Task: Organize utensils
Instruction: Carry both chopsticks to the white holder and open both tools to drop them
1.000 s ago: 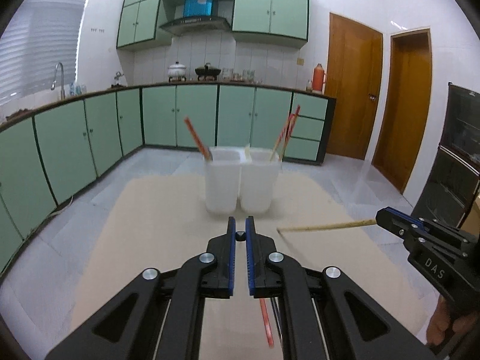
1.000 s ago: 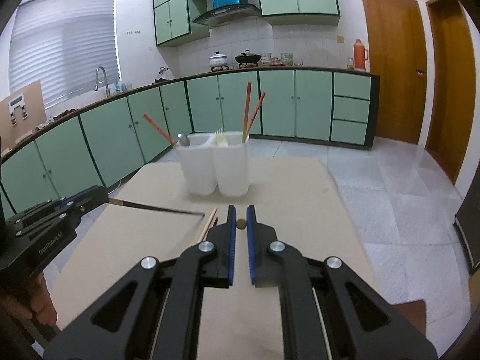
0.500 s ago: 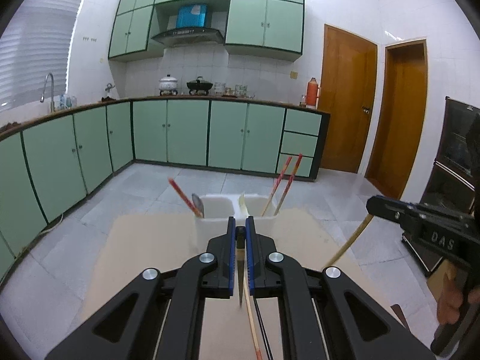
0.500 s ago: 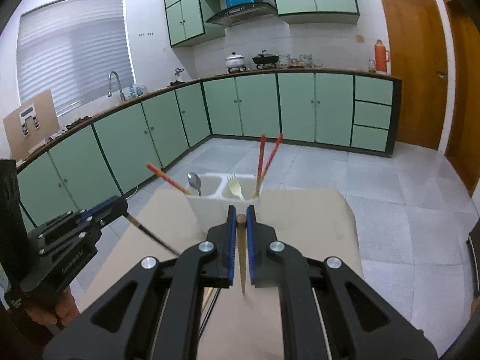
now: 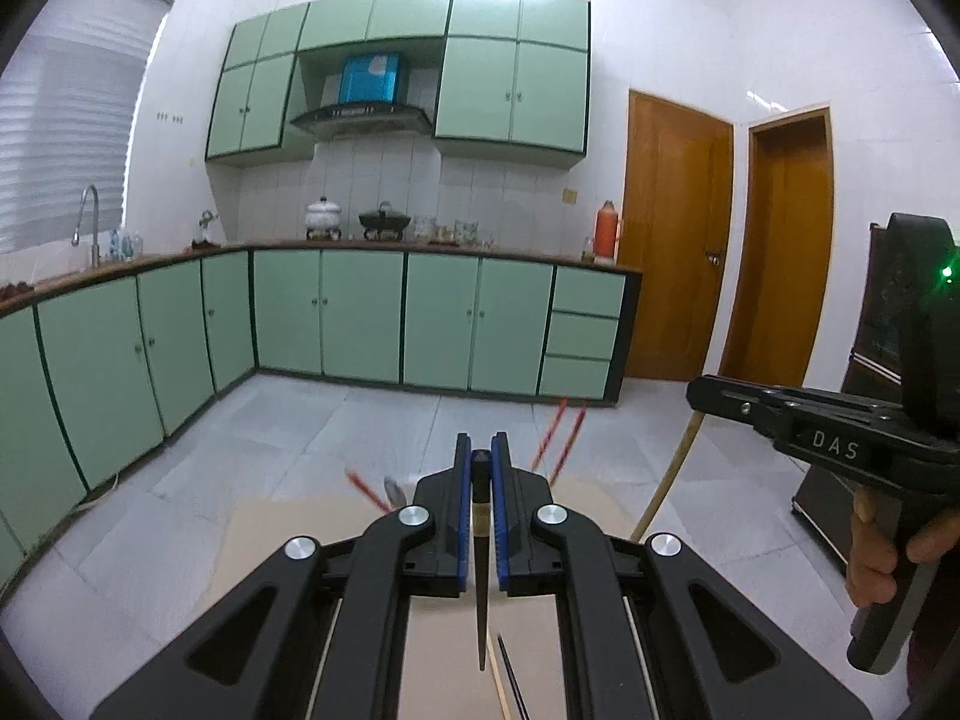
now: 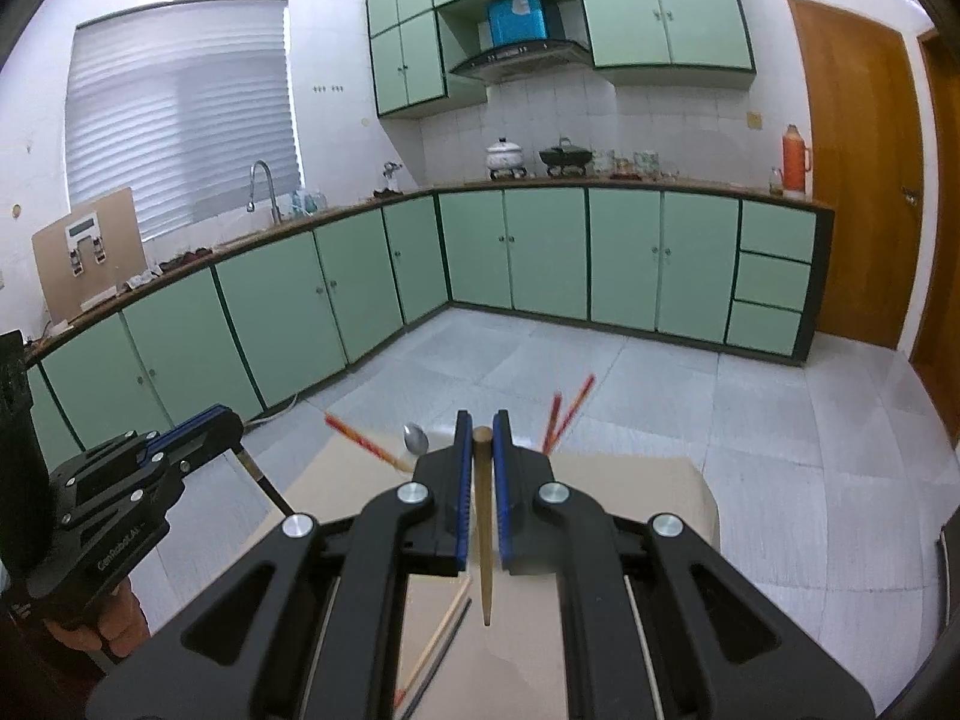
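Note:
My left gripper (image 5: 481, 451) is shut on a dark chopstick (image 5: 481, 588) that hangs point-down between the fingers. My right gripper (image 6: 482, 427) is shut on a tan wooden chopstick (image 6: 483, 546), also hanging down. Each shows in the other's view: the right gripper (image 5: 699, 391) with its tan chopstick (image 5: 666, 480), the left gripper (image 6: 231, 420) with its dark chopstick (image 6: 264, 480). Beyond the fingers, a pair of red chopsticks (image 6: 567, 414), a single red chopstick (image 6: 360, 444) and a spoon (image 6: 415, 438) stick up; the holder they stand in is hidden.
Both grippers are raised above a beige table (image 6: 660, 498). Loose chopsticks (image 6: 444, 642) lie on it under the right gripper, and more loose chopsticks (image 5: 510, 684) show below the left one. A hand (image 5: 882, 564) holds the right gripper's grip. Green cabinets line the far walls.
Both grippers have risen well above the table. Their chopsticks swung from lying sideways to hanging down. The white holder has sunk out of sight behind the fingers.

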{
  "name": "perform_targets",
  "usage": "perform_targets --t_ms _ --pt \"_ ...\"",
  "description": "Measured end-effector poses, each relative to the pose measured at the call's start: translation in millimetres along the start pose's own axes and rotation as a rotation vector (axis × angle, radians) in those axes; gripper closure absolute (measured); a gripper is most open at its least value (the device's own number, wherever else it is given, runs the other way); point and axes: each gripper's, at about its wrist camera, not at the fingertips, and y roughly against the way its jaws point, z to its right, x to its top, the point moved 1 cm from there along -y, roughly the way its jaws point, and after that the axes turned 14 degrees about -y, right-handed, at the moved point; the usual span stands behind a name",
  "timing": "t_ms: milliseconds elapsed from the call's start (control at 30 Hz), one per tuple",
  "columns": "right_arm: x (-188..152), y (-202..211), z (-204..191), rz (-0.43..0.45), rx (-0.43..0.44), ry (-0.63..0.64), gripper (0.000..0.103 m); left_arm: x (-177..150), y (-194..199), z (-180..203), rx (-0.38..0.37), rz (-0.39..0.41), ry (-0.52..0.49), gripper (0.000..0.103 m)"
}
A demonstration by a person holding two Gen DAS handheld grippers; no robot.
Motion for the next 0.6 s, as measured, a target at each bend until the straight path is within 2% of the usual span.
perform_targets --t_ms 367,600 --pt "67 -14 -14 0.109 0.005 0.025 0.097 64 -31 -25 0.051 0.120 -0.016 0.097" --pt "80 -57 -8 0.123 -0.031 0.041 0.097 72 -73 -35 0.088 0.125 -0.027 0.097"
